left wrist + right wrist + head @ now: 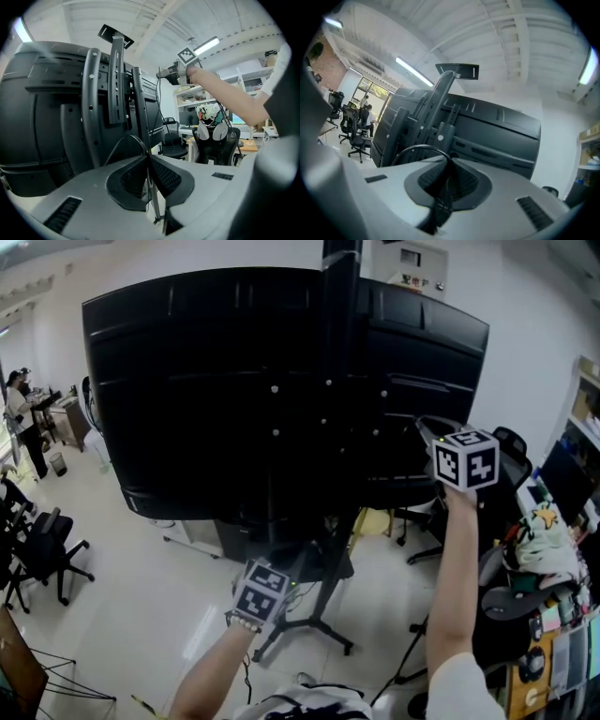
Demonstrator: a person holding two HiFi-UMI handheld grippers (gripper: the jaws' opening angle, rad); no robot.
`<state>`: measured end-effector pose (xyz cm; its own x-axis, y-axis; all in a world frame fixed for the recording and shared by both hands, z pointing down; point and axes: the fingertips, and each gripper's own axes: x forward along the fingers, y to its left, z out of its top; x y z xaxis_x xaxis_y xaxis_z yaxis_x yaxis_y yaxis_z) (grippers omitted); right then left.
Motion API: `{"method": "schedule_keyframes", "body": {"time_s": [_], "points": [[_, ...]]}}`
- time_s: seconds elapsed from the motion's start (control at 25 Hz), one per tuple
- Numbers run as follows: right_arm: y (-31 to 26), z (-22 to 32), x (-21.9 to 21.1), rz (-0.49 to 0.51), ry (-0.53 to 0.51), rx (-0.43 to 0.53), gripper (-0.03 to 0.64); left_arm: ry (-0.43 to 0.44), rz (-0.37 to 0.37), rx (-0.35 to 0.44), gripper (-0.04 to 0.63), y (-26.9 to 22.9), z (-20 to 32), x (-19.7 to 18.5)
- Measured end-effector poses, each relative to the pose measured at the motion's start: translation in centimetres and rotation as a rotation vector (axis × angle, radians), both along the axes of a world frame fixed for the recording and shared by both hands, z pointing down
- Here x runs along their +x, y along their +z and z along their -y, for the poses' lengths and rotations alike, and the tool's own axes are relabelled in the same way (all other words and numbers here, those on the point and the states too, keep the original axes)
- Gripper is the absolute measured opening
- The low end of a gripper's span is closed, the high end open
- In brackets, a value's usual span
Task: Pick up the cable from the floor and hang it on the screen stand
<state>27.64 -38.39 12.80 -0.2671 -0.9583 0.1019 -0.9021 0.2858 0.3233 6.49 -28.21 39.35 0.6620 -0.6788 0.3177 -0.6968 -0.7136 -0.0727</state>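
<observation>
head view: the tall black metal screen stand (pixel 339 296) carries a large black flat screen (pixel 206 381), seen from its back. the left gripper (pixel 277 579) is low, just in front of the stand's splayed feet, which rest on the pale glossy floor (pixel 141 596). the right gripper (pixel 424 426) is raised to the right of the stand's column, level with the middle of the screen. both point towards the stand. black office chairs (pixel 42 554) stand well to the stand's left.

left gripper view: the jaws are closed on a thin black cable (pixel 151 187). it runs lengthwise along the seam between them. past the tips it rises in a small arch (pixel 126 138), bending left towards the stand's uprights (pixel 117 79). the right gripper (pixel 161 73) shows high up, right of the stand's top. from its tip another stretch of the cable (pixel 161 110) hangs almost straight down, close beside the uprights, with its long axis near vertical.

right gripper view: these jaws are also pressed together on the cable (pixel 440 206). here it lies as a thicker dark strand along the seam. it leaves the tips in a rounded loop (pixel 419 147) that curves left. the loop shows in front of the stand's column (pixel 440 98), which fills the view just ahead. the cable does not rest on the stand.
</observation>
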Motion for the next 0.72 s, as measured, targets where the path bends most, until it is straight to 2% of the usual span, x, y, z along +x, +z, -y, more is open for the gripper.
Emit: {"method": "schedule_keyframes", "body": {"time_s": [0.24, 0.72], "points": [[-5.0, 4.9, -1.1, -0.044, -0.005, 0.073, 0.02, 0.024, -0.001, 0.014, 0.017, -1.0, 2.8, 2.4], [-11.3, 10.3, -4.9, -0.277, -0.031, 0.196, 0.02, 0.047, -0.049, 0.045, 0.017, -3.3, 4.8, 3.6]]}}
